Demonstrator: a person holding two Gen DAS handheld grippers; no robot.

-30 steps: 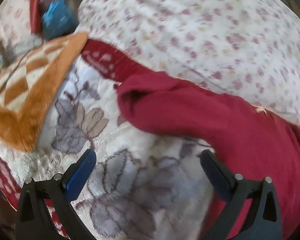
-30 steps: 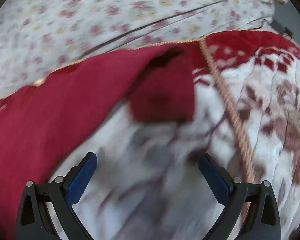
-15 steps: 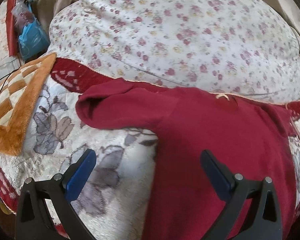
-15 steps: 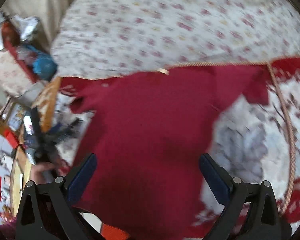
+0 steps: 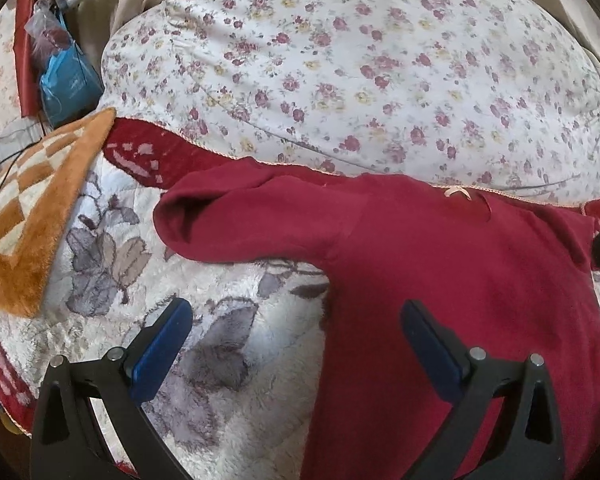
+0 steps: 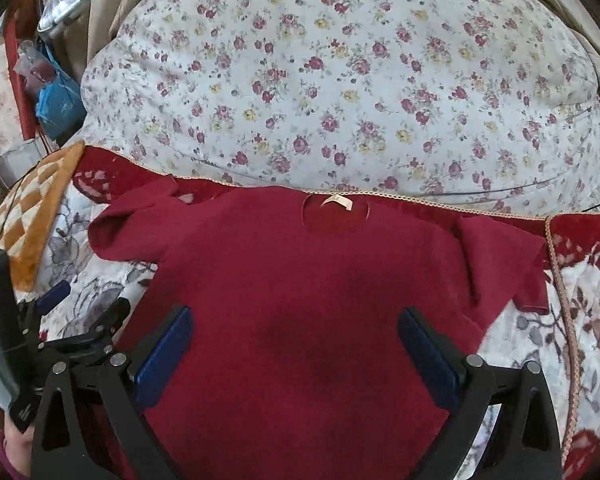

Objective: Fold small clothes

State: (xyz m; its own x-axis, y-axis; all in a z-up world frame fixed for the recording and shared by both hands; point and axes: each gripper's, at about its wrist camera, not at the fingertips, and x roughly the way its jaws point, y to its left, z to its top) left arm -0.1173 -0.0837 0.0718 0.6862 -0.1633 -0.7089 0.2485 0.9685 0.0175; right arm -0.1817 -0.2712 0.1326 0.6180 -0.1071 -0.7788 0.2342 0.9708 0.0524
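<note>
red top [image 6: 300, 300] flat on blanket [image 5: 228, 380] | floral quilt [image 6: 340, 80] behind | left tongs [image 5: 296, 340], right tongs [image 6: 294, 344] wide, seemingly empty

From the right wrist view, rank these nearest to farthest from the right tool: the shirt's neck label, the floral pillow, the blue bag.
1. Neck label: straight ahead of the right tool, at the collar of the red shirt.
2. Floral pillow: behind the shirt, filling the view's upper half.
3. Blue bag: far left, beyond the pillow's corner.
</note>
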